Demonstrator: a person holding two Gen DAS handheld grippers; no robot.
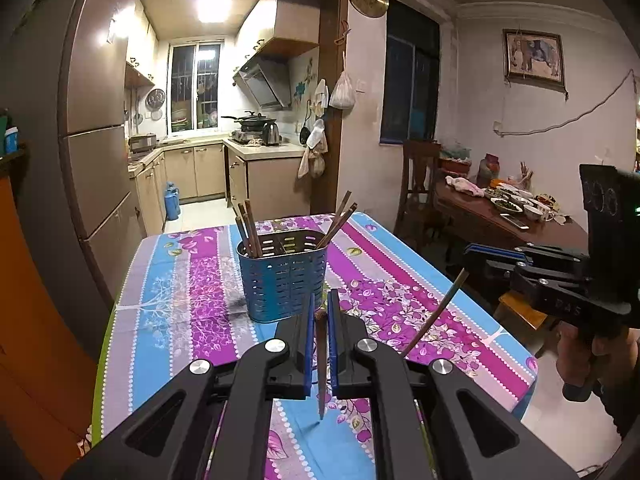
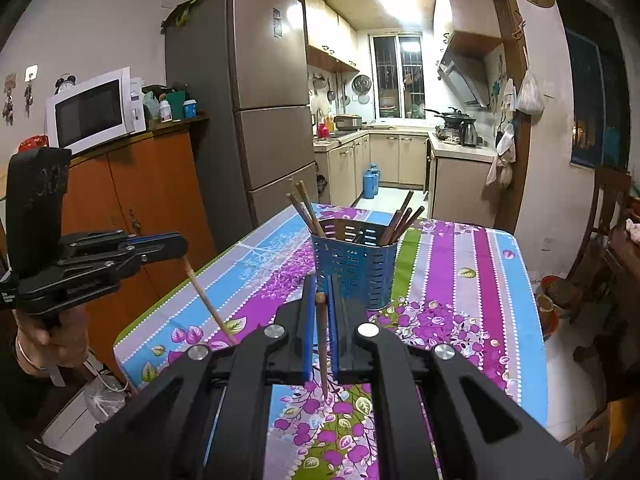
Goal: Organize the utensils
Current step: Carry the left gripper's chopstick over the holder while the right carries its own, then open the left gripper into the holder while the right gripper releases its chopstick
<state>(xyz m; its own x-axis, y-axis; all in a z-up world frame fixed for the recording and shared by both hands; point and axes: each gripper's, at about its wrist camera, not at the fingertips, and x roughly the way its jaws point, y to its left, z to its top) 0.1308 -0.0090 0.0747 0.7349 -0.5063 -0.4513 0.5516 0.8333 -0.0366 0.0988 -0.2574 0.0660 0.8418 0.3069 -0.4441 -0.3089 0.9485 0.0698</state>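
Observation:
A blue perforated utensil holder point(image 1: 282, 276) stands on the floral tablecloth and holds several brown chopsticks in two bunches; it also shows in the right wrist view point(image 2: 356, 264). My left gripper point(image 1: 320, 304) is shut on a brown chopstick point(image 1: 321, 364) that hangs point down, just in front of the holder. My right gripper point(image 2: 320, 292) is shut on another chopstick point(image 2: 322, 352), also near the holder. Each gripper shows in the other's view: the right one point(image 1: 496, 258) with its chopstick point(image 1: 436, 312), the left one point(image 2: 160, 246) with its chopstick point(image 2: 208, 304).
The table point(image 1: 192, 320) with a striped purple and blue cloth ends close on the right point(image 1: 520, 360). A dining table with dishes point(image 1: 512, 208) and a chair stand right. An orange cabinet point(image 2: 140, 200), microwave point(image 2: 92, 110) and fridge point(image 2: 260, 100) stand left.

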